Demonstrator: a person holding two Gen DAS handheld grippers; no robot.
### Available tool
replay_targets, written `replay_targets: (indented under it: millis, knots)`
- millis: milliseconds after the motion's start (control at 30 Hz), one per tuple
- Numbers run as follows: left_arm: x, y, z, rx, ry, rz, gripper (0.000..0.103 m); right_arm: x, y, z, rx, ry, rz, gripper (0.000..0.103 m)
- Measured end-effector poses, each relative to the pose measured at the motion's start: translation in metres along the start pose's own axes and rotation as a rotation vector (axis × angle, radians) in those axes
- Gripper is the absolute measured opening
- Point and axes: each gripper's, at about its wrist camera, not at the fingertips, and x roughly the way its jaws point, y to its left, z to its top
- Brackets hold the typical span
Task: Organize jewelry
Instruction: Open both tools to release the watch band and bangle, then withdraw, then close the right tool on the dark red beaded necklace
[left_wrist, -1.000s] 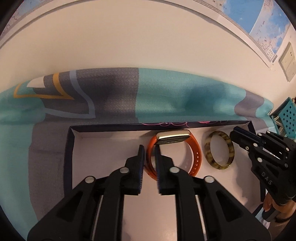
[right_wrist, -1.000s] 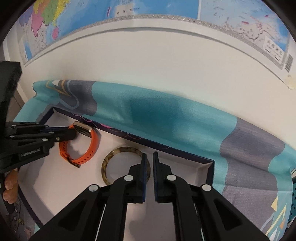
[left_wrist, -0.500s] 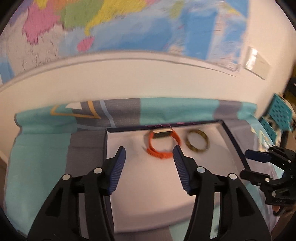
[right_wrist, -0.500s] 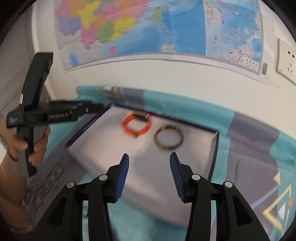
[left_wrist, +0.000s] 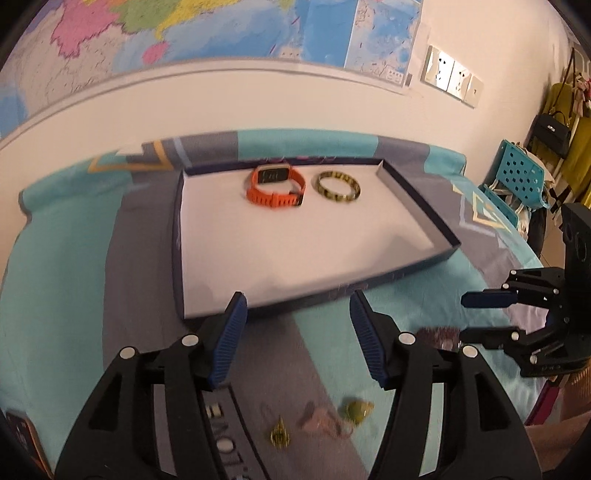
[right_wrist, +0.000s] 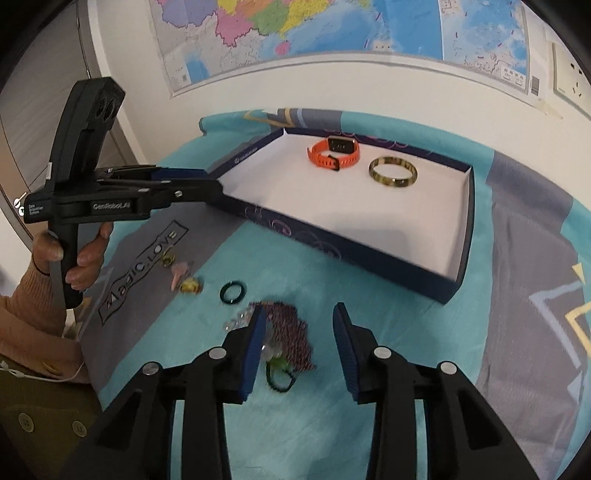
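watch (left_wrist: 275, 186): orange | bangle (left_wrist: 338, 186): mottled olive-black | box (right_wrist: 332, 245): navy, white inside | cloth (right_wrist: 369, 339): teal-grey

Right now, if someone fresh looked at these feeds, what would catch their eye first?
Probably the orange watch and the mottled bangle, side by side at the far end of the white-lined box. Next, the loose pieces on the cloth in front of the box: a dark ring and a purple beaded heap just ahead of the open right gripper.

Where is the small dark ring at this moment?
In the right wrist view, the dark ring lies on the teal cloth outside the box, between the yellow trinket and the purple beaded piece.
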Motion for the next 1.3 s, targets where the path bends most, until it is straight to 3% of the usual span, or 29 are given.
replay_targets:
  millis: [367,800,1300]
  knots:
    - [-0.012,0.004,-0.027,-0.055,0.013,0.014,0.059,0.001,0.0,-0.006,0.033,-0.017,0.009,0.036]
    - [-0.013,-0.004,-0.043,-0.065,0.021,-0.008,0.061,0.011,0.003,-0.007,0.018,0.022,-0.004,0.036]
    - [-0.015,-0.003,-0.054,-0.08,0.001,-0.037,0.063,0.023,0.006,-0.004,0.03,0.075,-0.028,0.013]
